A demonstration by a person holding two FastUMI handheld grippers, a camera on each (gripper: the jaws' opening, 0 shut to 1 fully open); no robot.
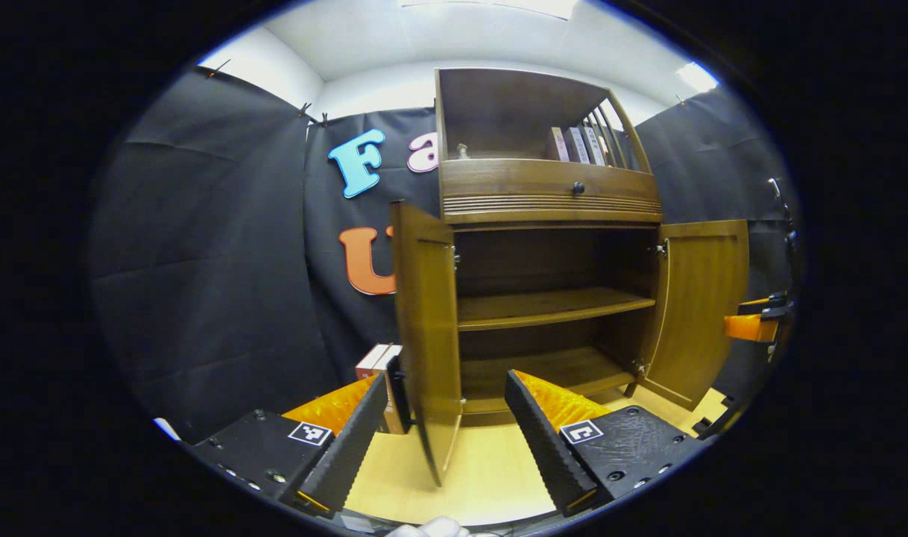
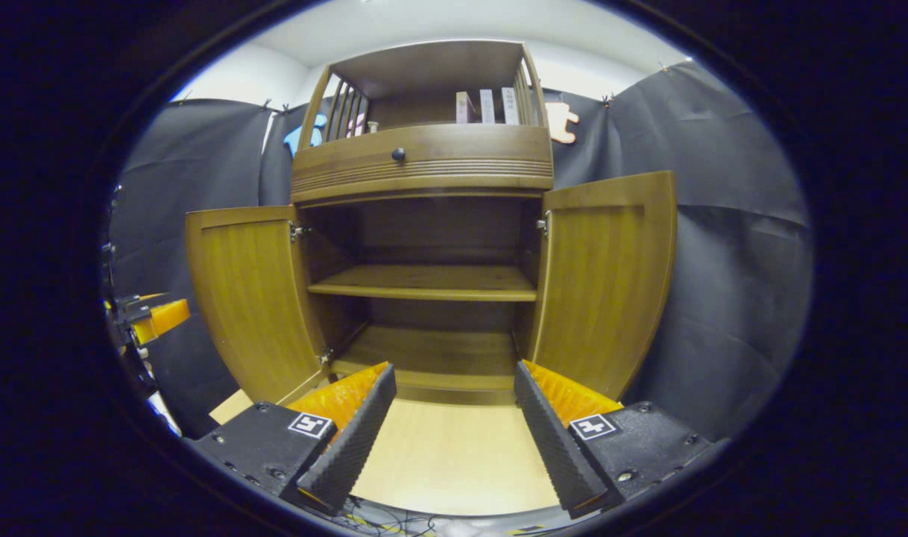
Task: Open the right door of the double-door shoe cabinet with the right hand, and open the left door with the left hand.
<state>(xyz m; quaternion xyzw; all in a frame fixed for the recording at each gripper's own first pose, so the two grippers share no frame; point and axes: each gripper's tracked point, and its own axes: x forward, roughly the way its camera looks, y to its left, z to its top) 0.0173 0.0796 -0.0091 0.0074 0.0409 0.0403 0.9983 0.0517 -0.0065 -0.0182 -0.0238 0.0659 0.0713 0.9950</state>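
Observation:
The brown wooden shoe cabinet (image 1: pixel 551 201) stands with both lower doors swung open. In the left gripper view the left door (image 1: pixel 424 328) is edge-on and close, and the right door (image 1: pixel 704 306) hangs open farther back. My left gripper (image 1: pixel 446 380) is open; the left door's lower edge stands between its fingers without touching them. My right gripper (image 1: pixel 756 321) shows small past the right door. In the right gripper view, the left door (image 2: pixel 249 298) and right door (image 2: pixel 607 276) flank the bare inner shelf (image 2: pixel 424 283). My right gripper (image 2: pixel 454 369) is open and holds nothing, in front of the cabinet's middle. My left gripper (image 2: pixel 152 317) is at the far left.
Above the doors is a drawer with a dark knob (image 1: pixel 578 188), and books (image 1: pixel 577 144) stand on the top shelf. A small box (image 1: pixel 376 362) sits on the floor beside the cabinet's left side. Pale wooden floor (image 2: pixel 446 455) lies before the cabinet. Black cloth walls surround it.

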